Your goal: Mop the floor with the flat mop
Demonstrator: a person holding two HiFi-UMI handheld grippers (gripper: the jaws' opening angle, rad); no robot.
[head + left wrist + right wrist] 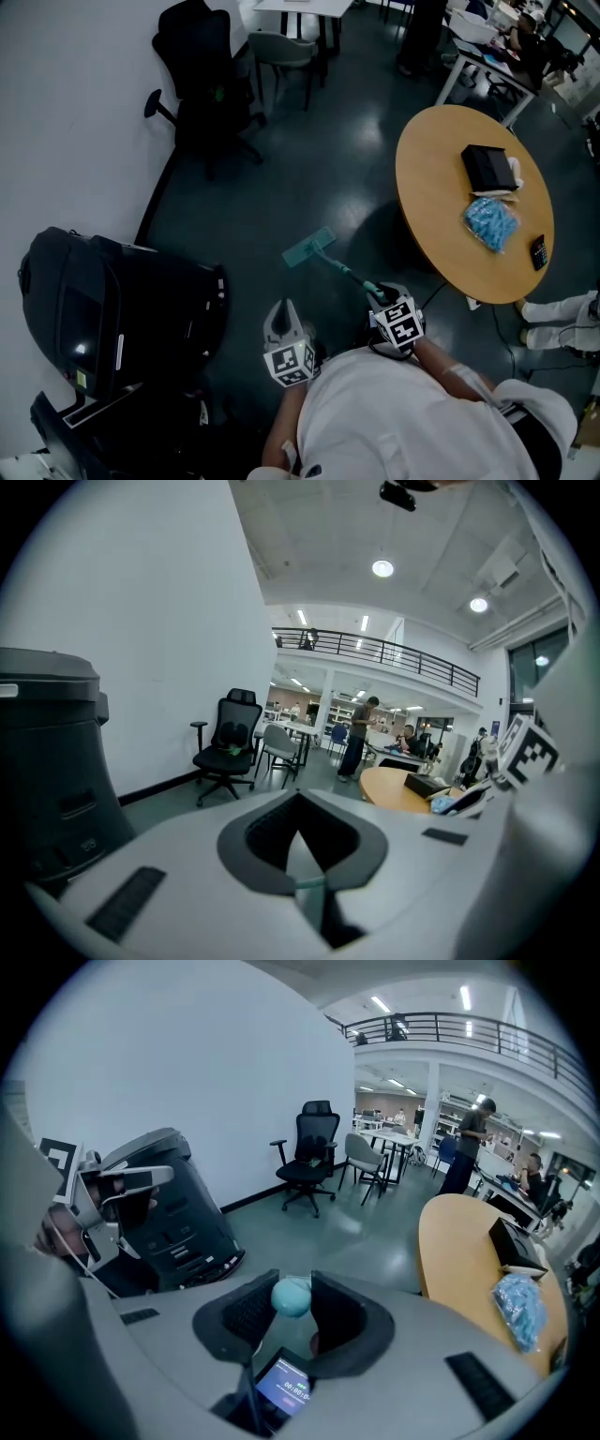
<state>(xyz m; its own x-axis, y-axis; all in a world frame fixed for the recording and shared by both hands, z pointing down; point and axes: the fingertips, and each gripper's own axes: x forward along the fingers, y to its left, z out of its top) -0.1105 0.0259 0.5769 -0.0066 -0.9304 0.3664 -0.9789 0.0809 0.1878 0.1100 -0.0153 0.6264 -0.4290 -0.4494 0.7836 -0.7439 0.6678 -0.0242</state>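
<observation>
The right claw (284, 1290) clamps the flat mop (307, 247) by its handle end, pad on the floor (309, 169); the left claw (298, 832) is pressed together, empty.

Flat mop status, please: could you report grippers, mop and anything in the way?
Left gripper shut, empty. Right gripper shut on mop handle. Mop head on floor. Round table close on its right.

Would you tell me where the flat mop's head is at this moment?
In the head view, the mop head lies on the floor near centre, left of the round wooden table, ahead of the right claw gripping its handle.
</observation>
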